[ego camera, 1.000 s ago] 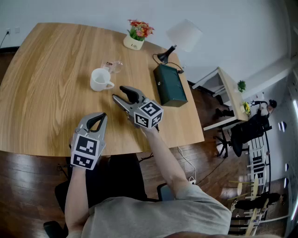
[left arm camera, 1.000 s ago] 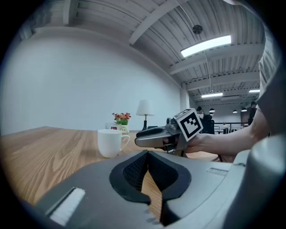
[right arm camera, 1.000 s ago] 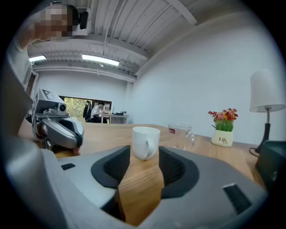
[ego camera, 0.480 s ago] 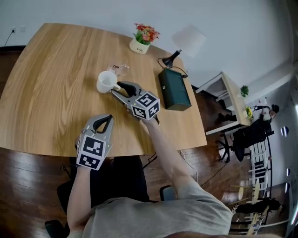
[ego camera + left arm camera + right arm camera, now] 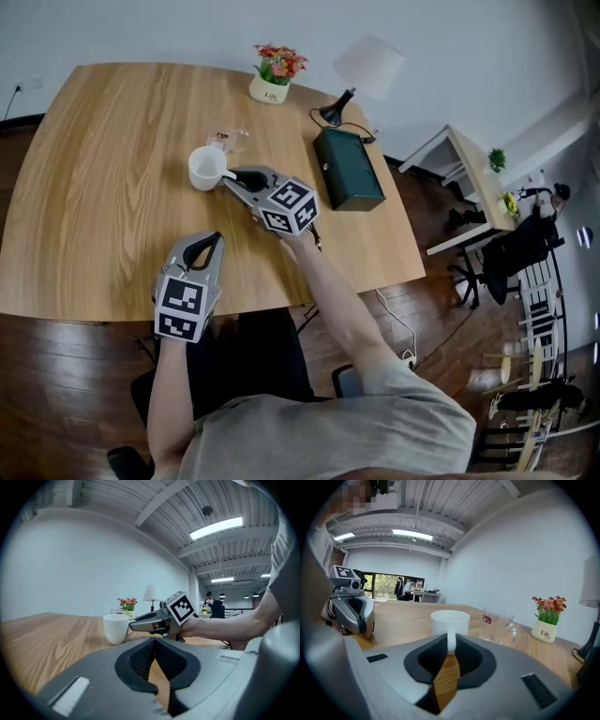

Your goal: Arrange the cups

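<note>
A white mug (image 5: 204,167) stands upright on the wooden table (image 5: 94,187), with a clear glass cup (image 5: 230,141) just behind it to the right. My right gripper (image 5: 230,176) reaches the mug from the right and is shut on its handle; the right gripper view shows the handle (image 5: 451,641) pinched between the pads, the mug (image 5: 450,620) straight ahead and the glass cup (image 5: 498,625) beyond. My left gripper (image 5: 211,239) rests low near the table's front edge, shut and empty. In its own view the left gripper (image 5: 154,640) faces the mug (image 5: 116,627).
A dark green box (image 5: 347,169) lies to the right of my right arm. Behind it stand a desk lamp (image 5: 361,75) and a small flower pot (image 5: 272,80) near the far edge. Bare wood spreads left of the mug.
My right gripper slid forward to the mug with open jaws and has closed on its handle. The left gripper has stayed where it was.
</note>
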Demonstrator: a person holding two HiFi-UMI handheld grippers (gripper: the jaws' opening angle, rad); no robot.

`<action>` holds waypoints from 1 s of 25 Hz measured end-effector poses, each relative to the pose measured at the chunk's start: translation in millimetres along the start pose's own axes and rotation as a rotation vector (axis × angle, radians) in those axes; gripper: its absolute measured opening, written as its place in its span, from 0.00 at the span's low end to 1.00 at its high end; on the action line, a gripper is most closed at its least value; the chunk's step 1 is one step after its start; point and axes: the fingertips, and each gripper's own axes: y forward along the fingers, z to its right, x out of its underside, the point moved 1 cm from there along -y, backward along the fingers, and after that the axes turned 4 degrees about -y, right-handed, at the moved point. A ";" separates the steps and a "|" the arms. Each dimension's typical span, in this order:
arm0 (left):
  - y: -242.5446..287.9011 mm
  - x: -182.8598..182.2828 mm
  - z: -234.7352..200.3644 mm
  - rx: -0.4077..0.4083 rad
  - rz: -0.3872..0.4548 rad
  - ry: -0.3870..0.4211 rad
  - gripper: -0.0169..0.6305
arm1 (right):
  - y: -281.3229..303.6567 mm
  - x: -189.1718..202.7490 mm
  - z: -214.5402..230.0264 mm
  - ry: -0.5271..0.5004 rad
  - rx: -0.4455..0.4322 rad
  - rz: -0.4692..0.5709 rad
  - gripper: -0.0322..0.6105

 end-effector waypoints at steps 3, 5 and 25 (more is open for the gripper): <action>-1.5 2.5 -3.7 0.006 -0.005 0.008 0.04 | -13.9 -1.6 -3.1 0.012 0.025 0.011 0.14; -2.8 3.5 -6.8 -0.001 -0.002 0.007 0.04 | -29.1 -3.0 -0.2 0.041 0.043 0.038 0.14; 1.5 3.4 -2.1 -0.001 -0.005 0.008 0.04 | -299.9 100.8 279.4 0.356 0.697 -0.170 0.14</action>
